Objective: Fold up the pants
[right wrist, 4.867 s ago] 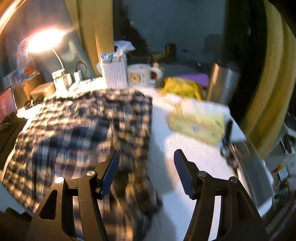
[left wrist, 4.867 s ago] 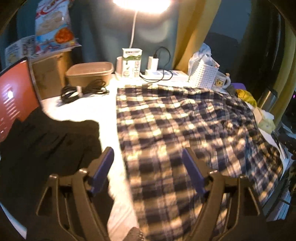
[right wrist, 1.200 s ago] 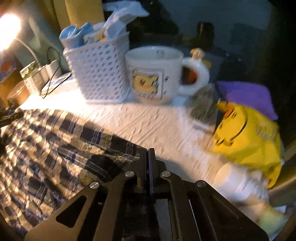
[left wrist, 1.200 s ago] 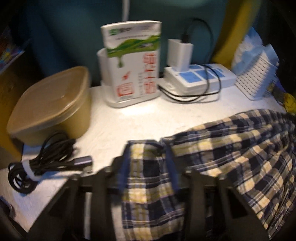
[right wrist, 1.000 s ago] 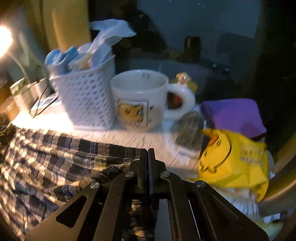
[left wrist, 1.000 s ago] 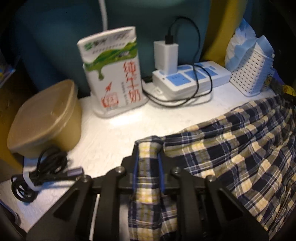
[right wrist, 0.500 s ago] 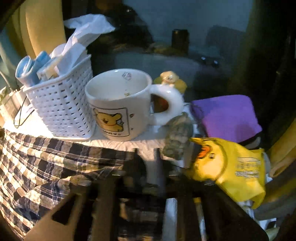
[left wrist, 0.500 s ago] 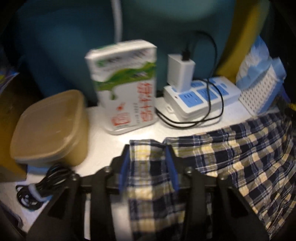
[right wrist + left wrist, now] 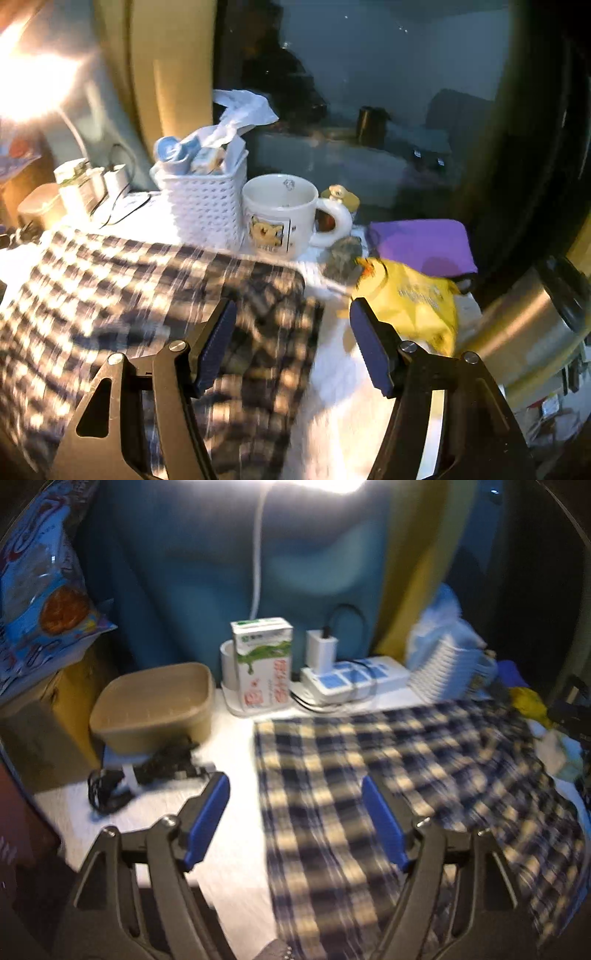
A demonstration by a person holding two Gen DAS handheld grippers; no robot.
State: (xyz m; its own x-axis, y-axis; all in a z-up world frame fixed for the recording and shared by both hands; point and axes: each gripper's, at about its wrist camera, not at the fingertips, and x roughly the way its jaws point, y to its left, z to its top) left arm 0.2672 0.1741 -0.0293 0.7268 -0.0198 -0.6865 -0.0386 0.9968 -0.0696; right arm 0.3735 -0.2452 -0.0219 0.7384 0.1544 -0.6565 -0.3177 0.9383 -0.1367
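The blue, black and yellow plaid pants point(image 9: 388, 775) lie spread flat on the white table point(image 9: 229, 760); they also show in the right wrist view point(image 9: 129, 295). My left gripper point(image 9: 295, 823) is open and empty, raised above the pants' left edge. My right gripper point(image 9: 291, 343) is open and empty, above the pants' far right corner. Both views are motion-blurred.
Along the back stand a tan tub point(image 9: 155, 705), a milk carton point(image 9: 262, 661), a power strip point(image 9: 354, 679), a white basket point(image 9: 203, 210) and a mug point(image 9: 284, 214). A black cable point(image 9: 147, 771) lies left; a yellow bag point(image 9: 410, 299), a purple cloth point(image 9: 424, 243) and a steel flask point(image 9: 532, 325) lie right.
Both grippers were shut on the pants' far corners; they have opened, let the fabric go and pulled back and up. The pants now lie flat.
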